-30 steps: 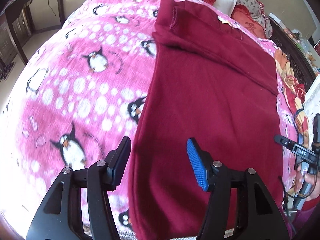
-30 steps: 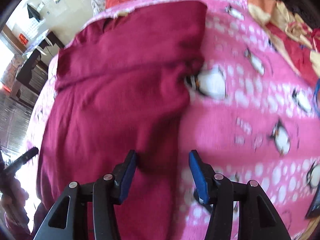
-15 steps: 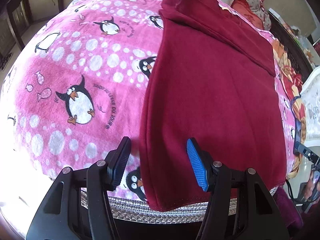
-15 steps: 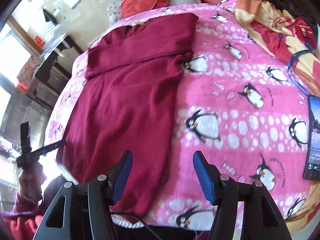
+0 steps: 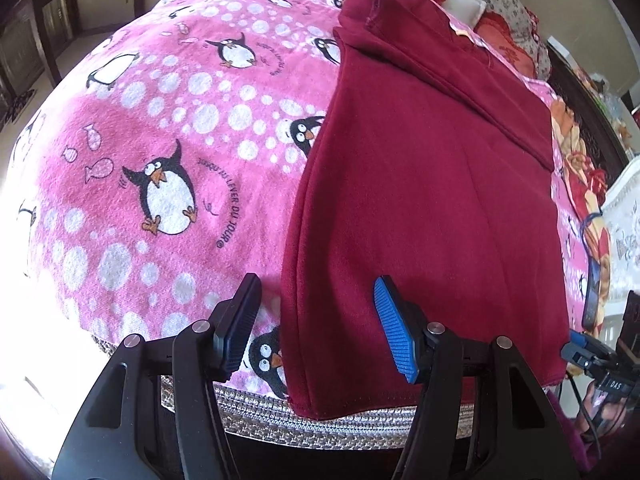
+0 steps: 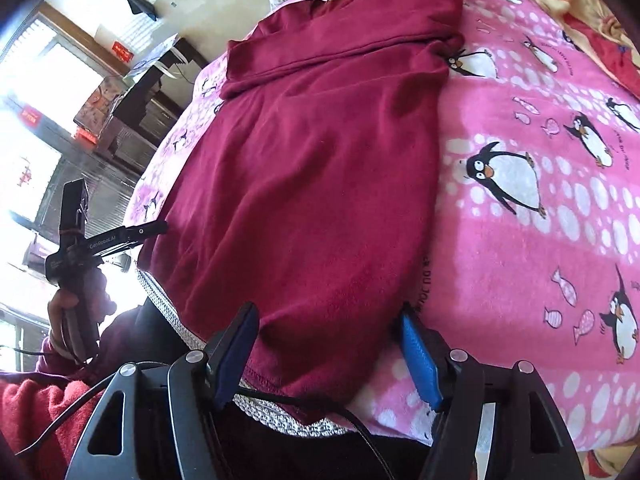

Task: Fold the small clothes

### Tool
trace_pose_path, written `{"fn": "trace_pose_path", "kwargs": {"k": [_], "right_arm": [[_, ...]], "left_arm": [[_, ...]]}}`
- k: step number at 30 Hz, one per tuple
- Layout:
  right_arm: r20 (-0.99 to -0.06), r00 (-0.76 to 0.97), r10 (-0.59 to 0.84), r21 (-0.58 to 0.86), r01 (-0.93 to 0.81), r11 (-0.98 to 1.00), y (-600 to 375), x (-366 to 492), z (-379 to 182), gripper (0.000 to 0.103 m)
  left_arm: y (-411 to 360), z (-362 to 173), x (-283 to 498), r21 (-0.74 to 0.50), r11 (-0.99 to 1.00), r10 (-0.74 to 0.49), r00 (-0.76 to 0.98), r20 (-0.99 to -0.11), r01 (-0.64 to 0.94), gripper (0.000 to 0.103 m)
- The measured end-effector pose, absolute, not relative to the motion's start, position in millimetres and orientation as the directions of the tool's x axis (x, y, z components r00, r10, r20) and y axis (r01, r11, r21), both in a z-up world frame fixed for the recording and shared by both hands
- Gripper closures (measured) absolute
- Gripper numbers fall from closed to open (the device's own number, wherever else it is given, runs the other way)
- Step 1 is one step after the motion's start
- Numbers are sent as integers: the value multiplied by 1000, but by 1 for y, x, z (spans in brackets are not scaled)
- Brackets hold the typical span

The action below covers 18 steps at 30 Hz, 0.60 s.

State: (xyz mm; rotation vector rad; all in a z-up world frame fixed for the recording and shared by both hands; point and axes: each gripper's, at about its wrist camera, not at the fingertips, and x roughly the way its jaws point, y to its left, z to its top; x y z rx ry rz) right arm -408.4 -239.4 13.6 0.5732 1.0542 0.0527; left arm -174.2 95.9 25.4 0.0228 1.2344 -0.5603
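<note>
- Pink penguin blanket (image 5: 168, 168) covers the bed beneath both your claws.
- Your left claw (image 5: 316, 328) gapes, holding nothing, over the shirt's near left corner.
- Your right claw (image 6: 328, 356) is opening, its jaws straddling the hem without pressing.
- One maroon shirt (image 6: 312, 168) lies flat.

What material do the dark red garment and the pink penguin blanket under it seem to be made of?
The dark red garment looks like a soft, matte knit or fleece: a fine fuzzy surface, stitched hems, limp folds, no shine. The pink penguin blanket looks like plush printed fleece or flannel: a short nap that blurs the print slightly. The exact fibre cannot be told from the look.
</note>
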Motion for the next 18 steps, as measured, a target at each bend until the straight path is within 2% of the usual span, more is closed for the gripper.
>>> {"fn": "trace_pose_path", "kwargs": {"k": [3, 5, 9, 11, 18], "right_arm": [[-799, 510, 319, 481, 223, 848, -241, -406, 12, 35], [-789, 521, 326, 495, 223, 840, -242, -406, 11, 35], [-771, 539, 338, 517, 222, 826, -245, -412, 12, 34], [-761, 549, 346, 532, 224, 816, -246, -414, 12, 34], [-725, 586, 363, 572, 218, 790, -251, -418, 8, 34]], "left_arm": [[96, 21, -173, -293, 863, -399, 199, -895, 411, 43], [93, 21, -173, -298, 853, -407, 190, -893, 428, 33], [85, 20, -175, -313, 837, -422, 164, -892, 448, 28], [83, 19, -175, -325, 827, -435, 157, -886, 458, 21], [74, 16, -172, -331, 814, -446, 147, -883, 477, 14]]}}
